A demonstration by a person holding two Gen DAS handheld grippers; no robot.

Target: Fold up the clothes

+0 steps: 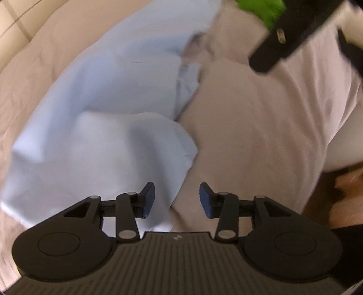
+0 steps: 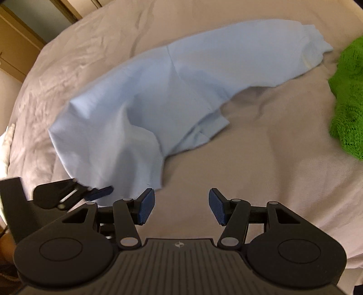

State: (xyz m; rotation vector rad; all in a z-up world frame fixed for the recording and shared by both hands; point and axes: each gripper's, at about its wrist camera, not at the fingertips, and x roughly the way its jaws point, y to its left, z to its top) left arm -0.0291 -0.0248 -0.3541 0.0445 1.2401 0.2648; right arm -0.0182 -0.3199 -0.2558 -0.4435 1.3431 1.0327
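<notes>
Here, left wrist view: left claw (image 1: 177,199) released, nothing between its ribbed blue pads; smooth pale-blue shirt (image 1: 95,118) lies rumpled just ahead and leftward on the creased beige sheet (image 1: 261,127).

Right wrist view: right claw (image 2: 181,205) released over bare sheet; shirt ahead-left, nubbly green knit (image 2: 349,102) far right.

Left wrist view blurred throughout. Green garment (image 1: 261,10) cut off at 12–1 o'clock edge; pale blue garment (image 1: 102,102) runs behind the gripper body at 7 o'clock (lower hem unseen). Right wrist view: green garment (image 2: 349,99) clipped at 3 o'clock.
</notes>
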